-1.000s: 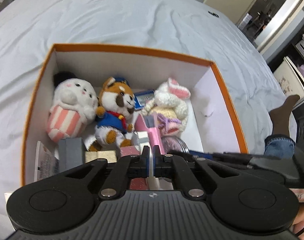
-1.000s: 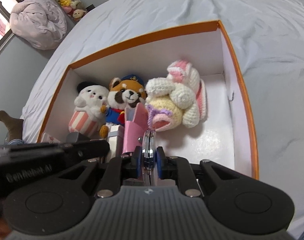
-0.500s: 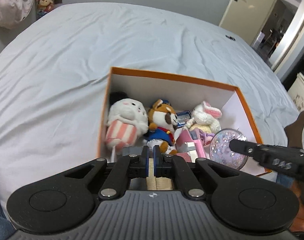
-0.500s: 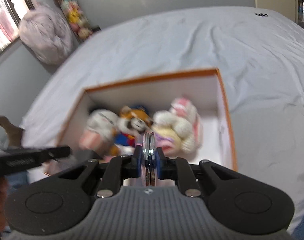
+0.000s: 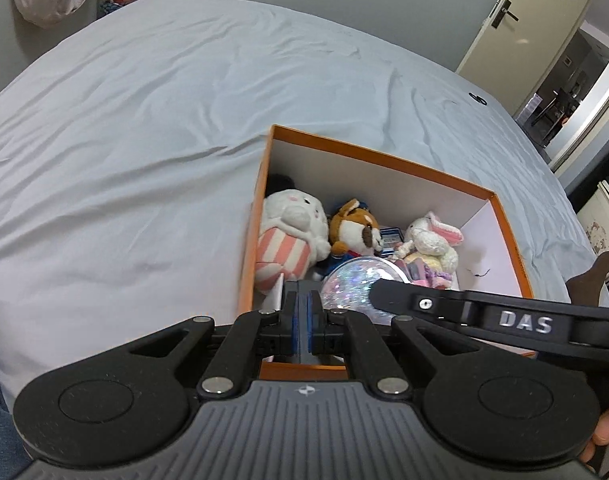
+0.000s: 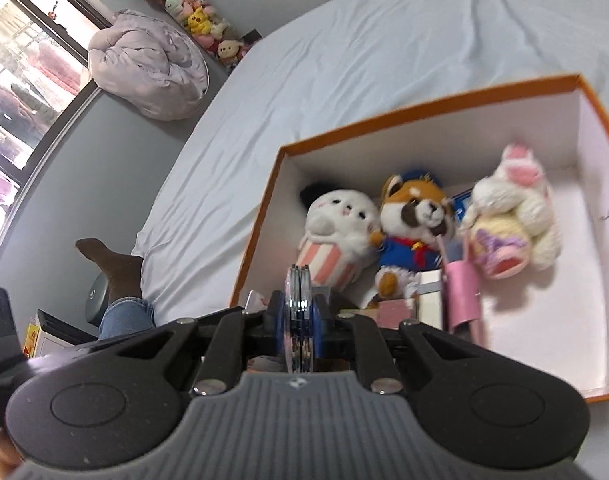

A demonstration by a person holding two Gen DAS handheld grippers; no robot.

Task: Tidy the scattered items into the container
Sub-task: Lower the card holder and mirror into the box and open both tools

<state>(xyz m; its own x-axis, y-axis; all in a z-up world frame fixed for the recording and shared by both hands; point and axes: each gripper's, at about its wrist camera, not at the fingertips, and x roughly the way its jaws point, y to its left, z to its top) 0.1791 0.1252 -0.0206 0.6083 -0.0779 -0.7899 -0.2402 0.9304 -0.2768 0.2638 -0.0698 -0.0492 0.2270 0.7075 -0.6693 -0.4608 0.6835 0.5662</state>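
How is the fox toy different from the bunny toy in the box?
The fox toy is orange-brown with a blue outfit; the bunny toy is cream-white with pink ears. The fox sits mid-box, the bunny nearer the right wall. Both are soft toys inside the orange box.

1. One box (image 6: 424, 112) with orange edges is seen ahead of both grippers.
2. Three soft toys are counted inside it: a white one (image 6: 340, 220), a brown one (image 6: 416, 216) and a cream rabbit (image 6: 512, 208).
3. One round glittery disc (image 5: 352, 284) is seen just ahead of the left gripper's tips.
4. One pink tube (image 6: 460, 292) is counted right of the right gripper.
5. One blue packet (image 5: 390, 236) is seen between the brown toy and the rabbit.
6. Several small boxes, blurred, cannot be counted.
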